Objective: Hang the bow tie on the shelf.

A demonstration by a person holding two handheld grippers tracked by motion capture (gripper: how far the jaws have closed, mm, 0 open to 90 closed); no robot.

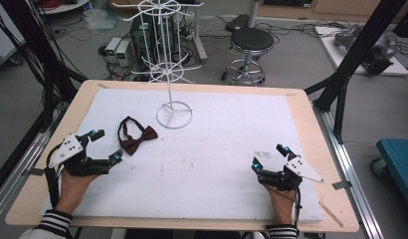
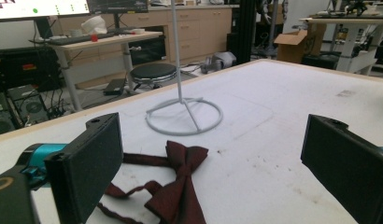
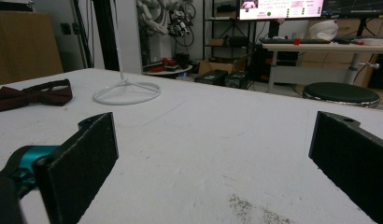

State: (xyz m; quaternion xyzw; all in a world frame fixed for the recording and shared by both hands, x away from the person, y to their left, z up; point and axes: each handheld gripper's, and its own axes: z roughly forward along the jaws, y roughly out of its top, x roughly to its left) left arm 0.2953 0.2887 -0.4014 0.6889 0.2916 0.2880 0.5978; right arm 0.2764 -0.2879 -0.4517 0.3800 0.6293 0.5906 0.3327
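A dark red bow tie point(image 1: 136, 138) with its strap looped behind lies flat on the white mat point(image 1: 217, 164), left of centre. In the left gripper view the bow tie point(image 2: 180, 186) lies just ahead of the wide-apart jaws. My left gripper point(image 1: 106, 146) rests open at the mat's left edge, right beside the tie, nothing between its fingers. My right gripper point(image 1: 270, 156) stands open at the mat's front right, far from the tie. The right gripper view has the bow tie point(image 3: 33, 97) far off at the left. A white wire rack point(image 1: 173, 74) stands behind the tie.
The rack's ring base point(image 1: 174, 115) sits on the mat at centre back, also the ring base point(image 2: 185, 116) and ring base point(image 3: 126, 93). A black stool point(image 1: 251, 47) and cables stand on the floor beyond the wooden table point(image 1: 311, 129). Black frame posts flank both sides.
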